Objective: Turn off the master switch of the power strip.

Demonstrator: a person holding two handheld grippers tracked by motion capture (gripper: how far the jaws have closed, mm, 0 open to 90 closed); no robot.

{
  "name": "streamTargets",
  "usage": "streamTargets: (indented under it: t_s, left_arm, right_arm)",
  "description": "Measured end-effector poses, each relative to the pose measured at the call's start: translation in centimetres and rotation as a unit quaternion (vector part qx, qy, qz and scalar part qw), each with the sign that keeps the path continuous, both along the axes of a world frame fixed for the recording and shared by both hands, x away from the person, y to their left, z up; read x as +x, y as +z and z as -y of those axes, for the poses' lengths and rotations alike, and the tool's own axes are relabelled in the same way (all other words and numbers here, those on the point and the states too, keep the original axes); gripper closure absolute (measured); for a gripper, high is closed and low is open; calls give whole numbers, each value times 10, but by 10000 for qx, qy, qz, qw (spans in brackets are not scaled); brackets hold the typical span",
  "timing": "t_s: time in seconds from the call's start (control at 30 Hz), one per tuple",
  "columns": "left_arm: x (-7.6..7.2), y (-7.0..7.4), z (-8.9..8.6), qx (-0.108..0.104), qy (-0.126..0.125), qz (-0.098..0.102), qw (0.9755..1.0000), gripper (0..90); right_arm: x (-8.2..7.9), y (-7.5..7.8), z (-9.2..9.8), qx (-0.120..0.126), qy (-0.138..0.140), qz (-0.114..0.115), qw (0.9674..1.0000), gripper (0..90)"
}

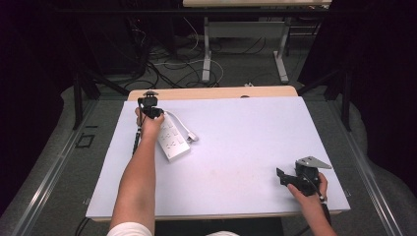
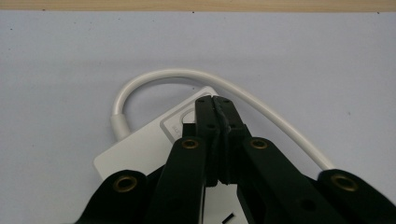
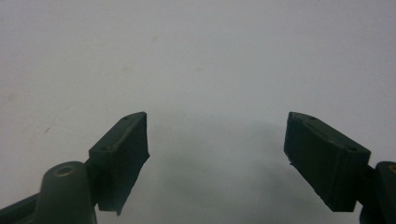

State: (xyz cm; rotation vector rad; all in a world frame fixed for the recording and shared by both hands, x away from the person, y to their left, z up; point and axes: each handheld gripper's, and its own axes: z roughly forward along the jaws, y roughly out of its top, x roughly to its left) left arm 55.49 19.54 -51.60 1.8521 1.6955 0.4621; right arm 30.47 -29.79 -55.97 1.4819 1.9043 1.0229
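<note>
Over the power strip [image 2: 140, 149], your left gripper [image 2: 215, 100] has its jaws pressed together; lower them squarely onto the switch, while the right gripper [image 3: 217, 140] rests with jaws spread.

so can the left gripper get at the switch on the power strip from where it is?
Probably yes. The left gripper, jaws shut together, points straight down over the switch end of the white power strip. Its cord loops beyond the tips, so nothing stands between them, though contact can't be told.

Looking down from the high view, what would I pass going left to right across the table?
Left gripper, shut, over the far end of the white power strip → the strip's plug → bare table → right gripper, fingers open.
</note>
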Motion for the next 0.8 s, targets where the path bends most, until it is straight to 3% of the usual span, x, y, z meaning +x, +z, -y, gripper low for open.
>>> streamTargets:
  t_s: [0.47,0.8]
  left_arm:
    - [6,-7,2,197,-16,-67,9998,900]
    - [7,-8,-1,184,13,-130,9997,900]
  right_arm:
    - [0,0,2,26,-23,46,10000,213]
    - [-1,2,3,55,16,50,10000,212]
